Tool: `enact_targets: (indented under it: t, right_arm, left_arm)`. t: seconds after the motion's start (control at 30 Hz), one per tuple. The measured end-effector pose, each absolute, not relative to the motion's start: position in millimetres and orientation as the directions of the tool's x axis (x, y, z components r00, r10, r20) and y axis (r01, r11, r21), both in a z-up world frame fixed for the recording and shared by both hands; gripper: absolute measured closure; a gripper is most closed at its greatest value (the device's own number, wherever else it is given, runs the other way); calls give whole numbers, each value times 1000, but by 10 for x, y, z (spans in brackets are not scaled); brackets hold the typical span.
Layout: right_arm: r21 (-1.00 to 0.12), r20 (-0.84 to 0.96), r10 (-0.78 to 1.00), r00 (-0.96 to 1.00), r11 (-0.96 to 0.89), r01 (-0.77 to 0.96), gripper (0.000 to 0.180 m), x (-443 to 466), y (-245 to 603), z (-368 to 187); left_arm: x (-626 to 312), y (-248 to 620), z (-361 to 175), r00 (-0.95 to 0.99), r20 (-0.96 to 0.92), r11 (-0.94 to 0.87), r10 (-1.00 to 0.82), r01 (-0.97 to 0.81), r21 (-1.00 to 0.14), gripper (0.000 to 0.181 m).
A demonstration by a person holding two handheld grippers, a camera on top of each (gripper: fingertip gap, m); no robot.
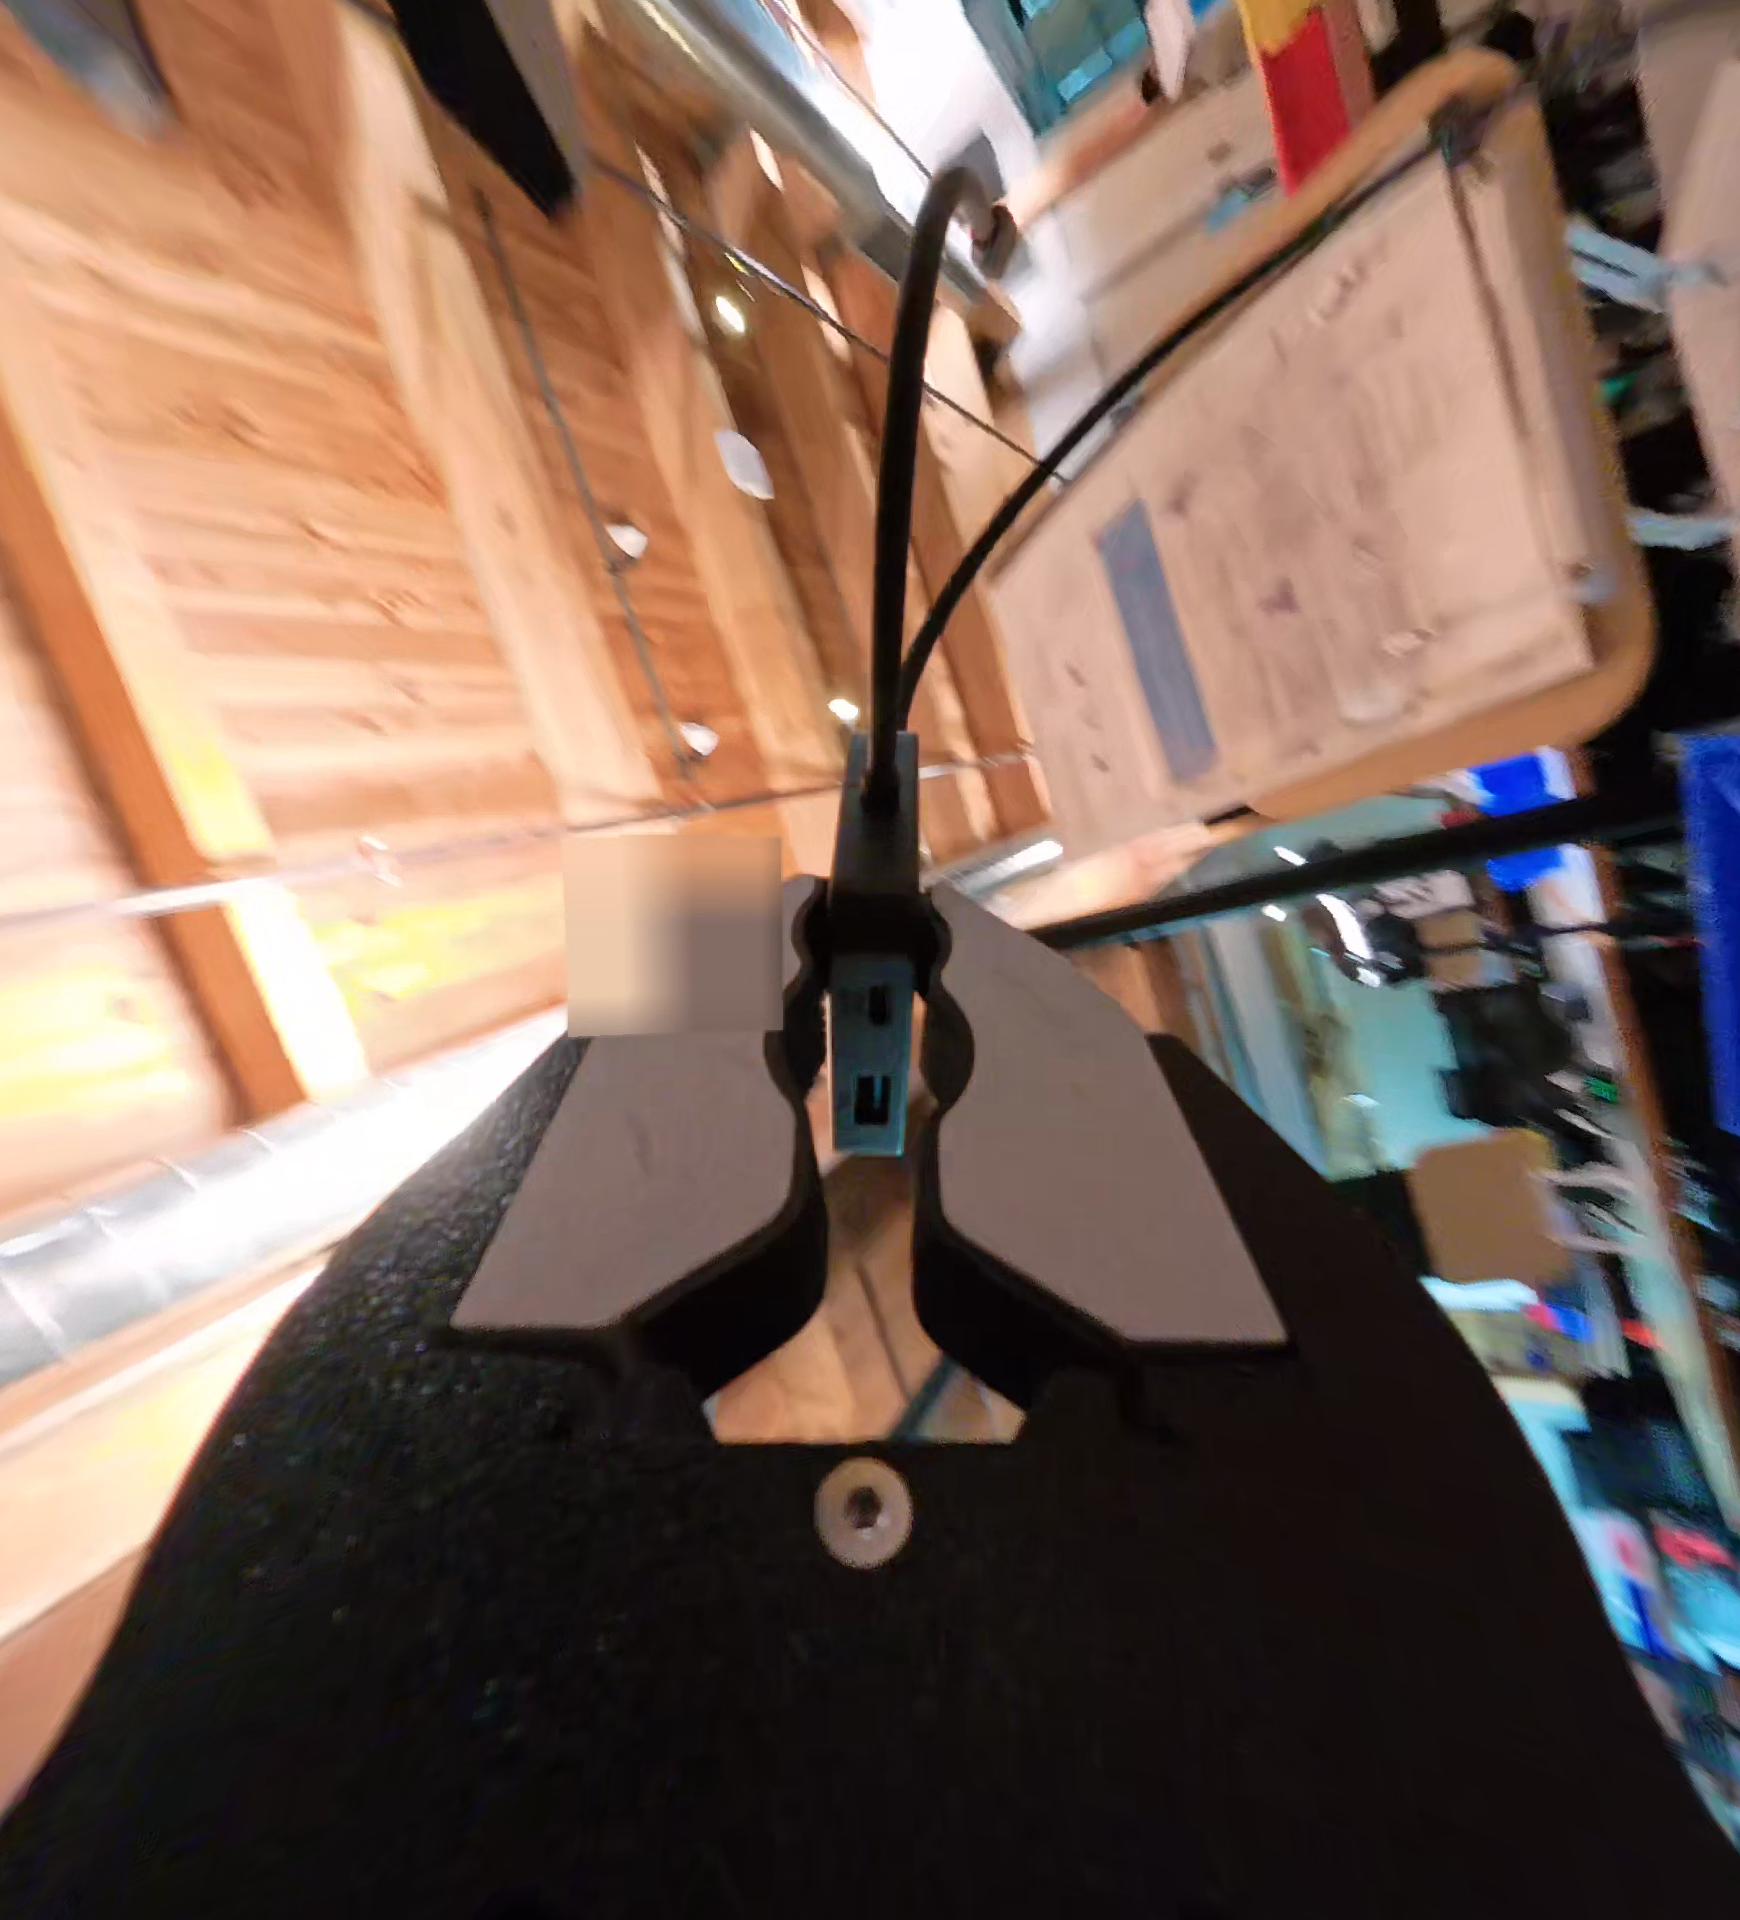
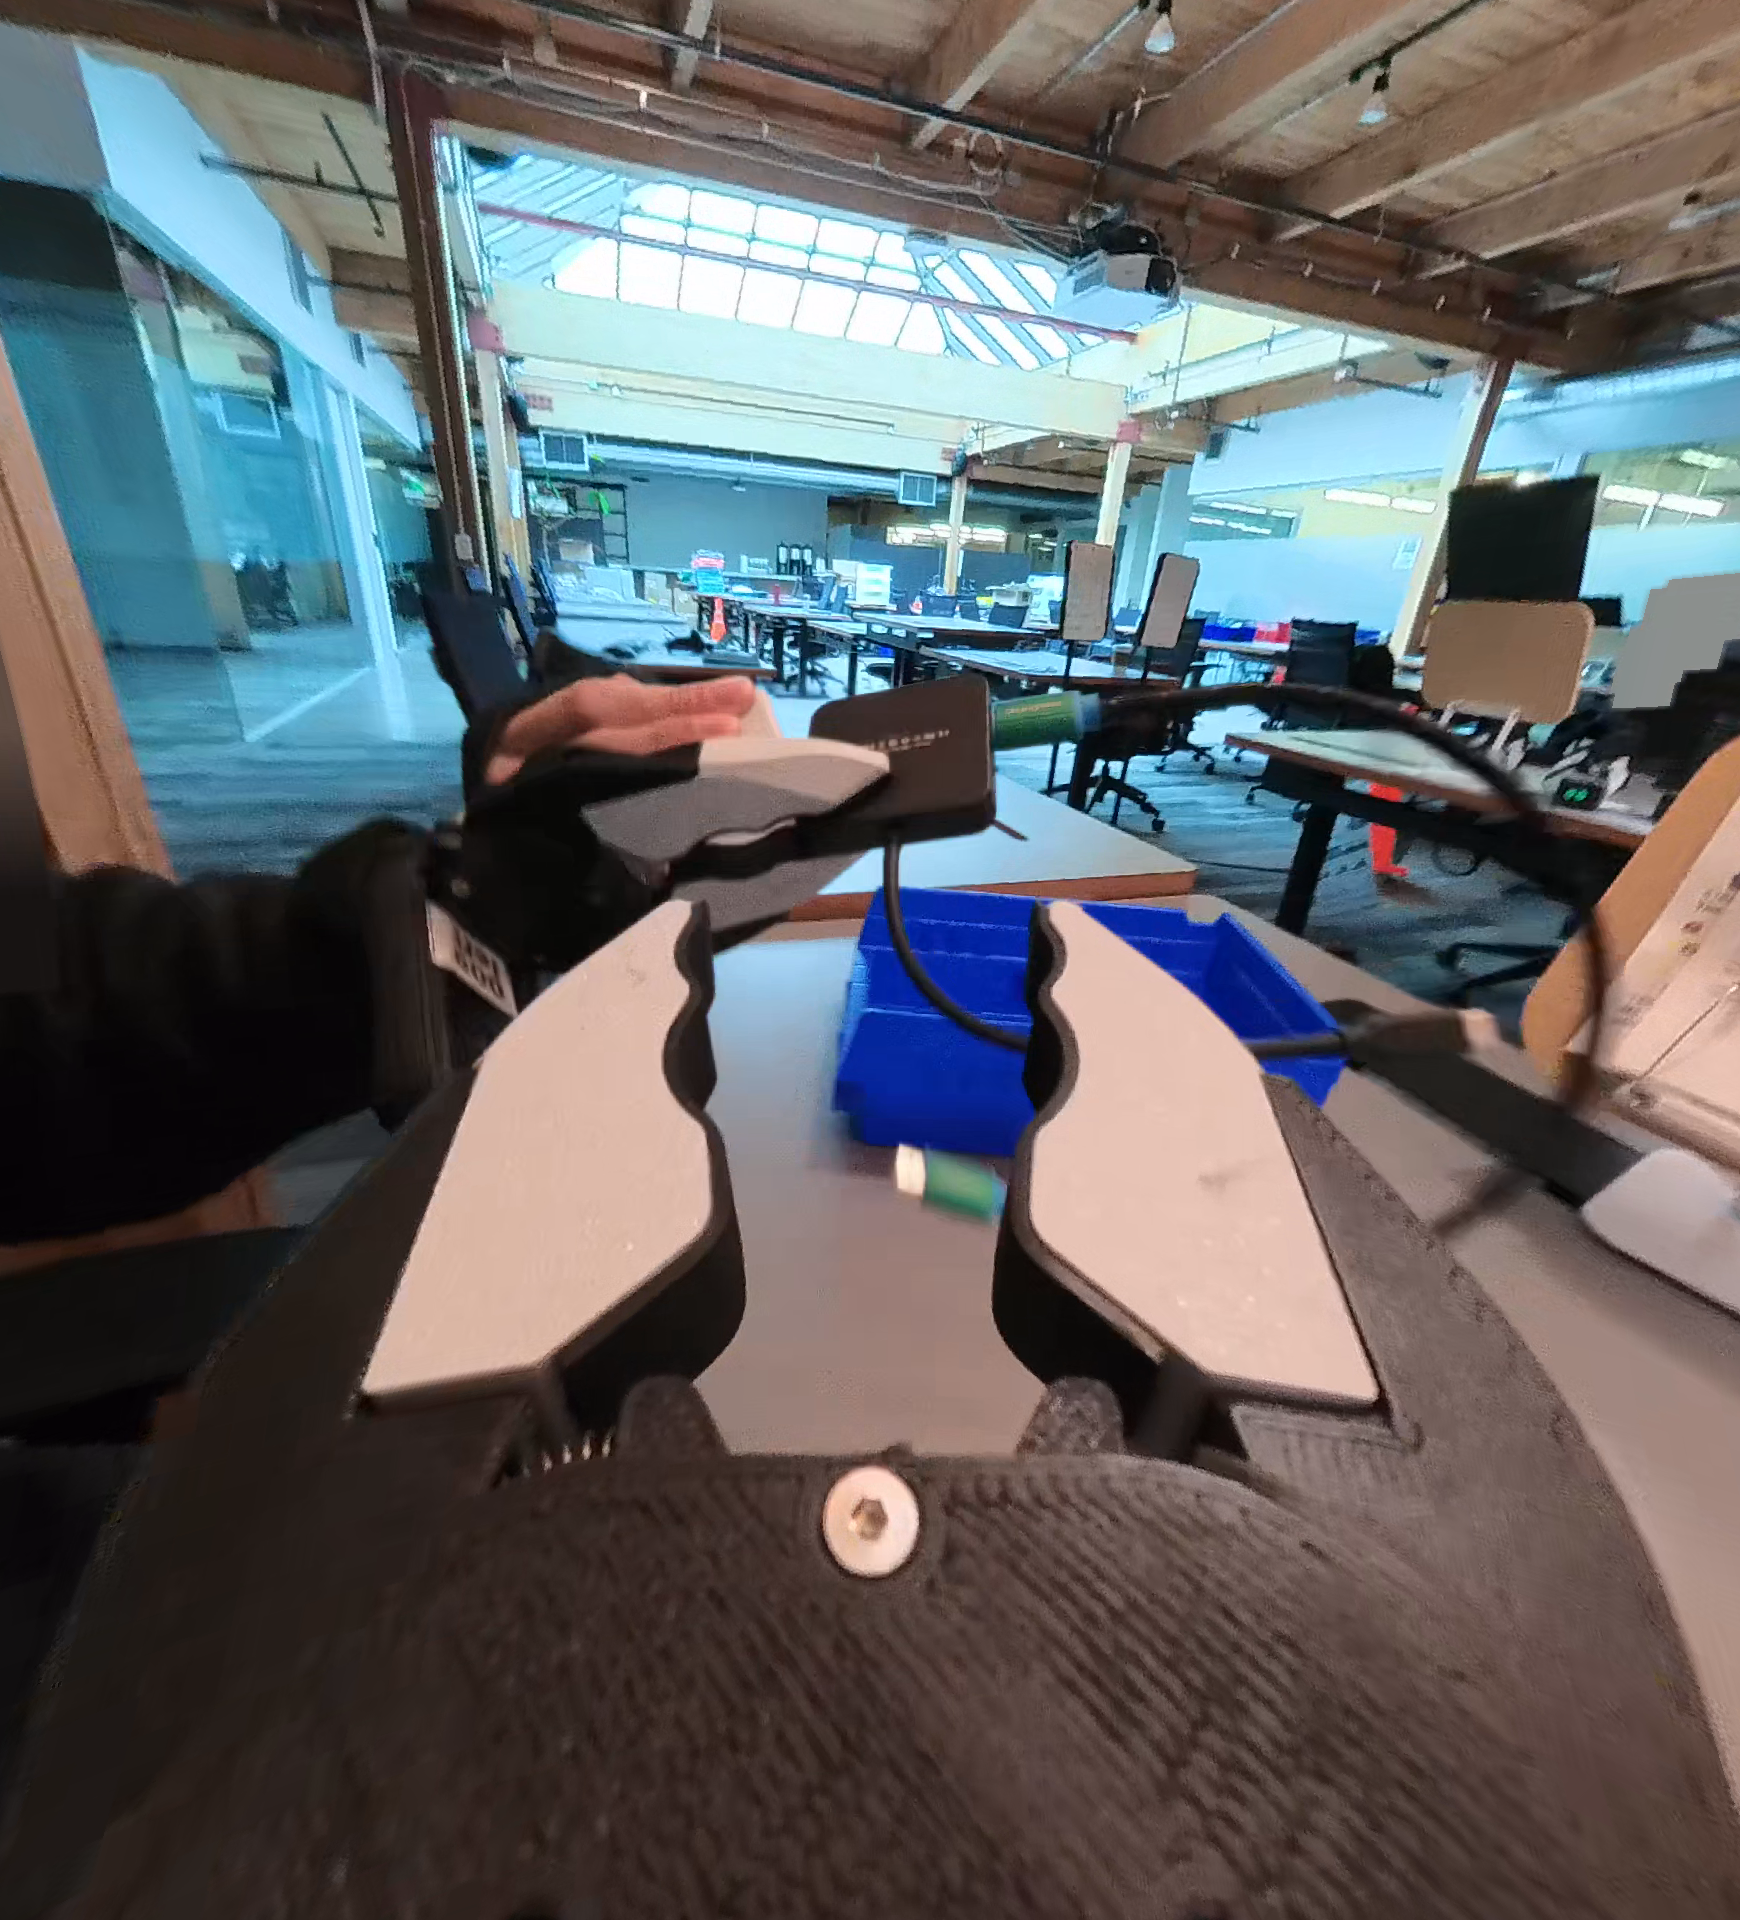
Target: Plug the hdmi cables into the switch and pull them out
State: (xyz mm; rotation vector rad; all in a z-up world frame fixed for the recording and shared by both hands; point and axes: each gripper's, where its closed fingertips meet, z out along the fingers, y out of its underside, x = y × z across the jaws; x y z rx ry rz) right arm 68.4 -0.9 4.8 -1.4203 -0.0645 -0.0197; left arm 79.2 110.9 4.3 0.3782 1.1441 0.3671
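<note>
My left gripper [image 1: 871, 935] is shut on the black switch [image 1: 871, 1049], seen edge-on with two ports, and holds it up in the air. A black cable [image 1: 897, 468] leaves its far end. In the right wrist view the left gripper [image 2: 845, 800] holds the switch [image 2: 918, 748] above the table, with a green HDMI plug [image 2: 1042, 717] in its right side. That plug's cable [image 2: 1365, 717] arcs off to the right. My right gripper [image 2: 871, 925] is open and empty, low over the table. A second green HDMI plug [image 2: 949, 1184] lies loose on the table between its fingers.
A blue bin [image 2: 949, 1060] stands on the grey table [image 2: 793, 1299] just beyond the loose plug; a thin black cable [image 2: 907, 956] hangs from the switch across it. A paper-covered board [image 2: 1739, 966] leans at the right. A hand and black sleeve [image 2: 170, 1039] are at the left.
</note>
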Motion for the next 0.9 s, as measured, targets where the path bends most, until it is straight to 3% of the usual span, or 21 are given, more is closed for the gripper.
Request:
enact_targets:
  t: [0.2, 0.27, 0.47, 0.53, 0.63, 0.7, 0.77, 0.8, 0.9]
  right_arm:
    - [-949, -226, 36, 973, 215, -229, 135, 846, -321, 29]
    - [-943, -257, 39, 966, 209, -260, 144, 918, -367, -58]
    - [-962, -260, 13, 965, 81, -260, 137, 1035, -395, -366]
    - [-948, -316, 68, 946, 25, -318, 130, 1036, -359, -512]
    - [-898, -410, 255, 876, 53, -436, 151, 975, -351, -501]
    - [-855, -475, 315, 822, 55, -516, 159, 1001, -337, -492]
    - [-817, -528, 341, 778, 48, -575, 160, 1055, -315, -520]
    - [-798, -549, 349, 759, 50, -601, 161, 1086, -304, -543]
    - [-691, -653, 335, 679, 104, -716, 166, 1272, -293, -587]
  left_arm:
    - [671, 178, 154, 523, -706, 805, 478, 61, 590, 167]
    - [702, 15, 57, 531, -677, 762, 510, 86, 642, 167]
    - [838, -167, -305, 486, -680, 713, 550, 151, 684, 167]
    - [840, -246, -373, 487, -685, 704, 542, 183, 687, 167]
    - [905, -289, -419, 472, -719, 723, 510, 218, 656, 167]
    - [972, -246, -415, 437, -779, 765, 449, 263, 588, 167]
    - [1046, -198, -464, 339, -879, 829, 335, 338, 446, 163]
    - [1087, -168, -506, 252, -936, 866, 245, 377, 328, 156]
    - [1128, -91, -573, -61, -986, 882, -153, 442, -164, 123]
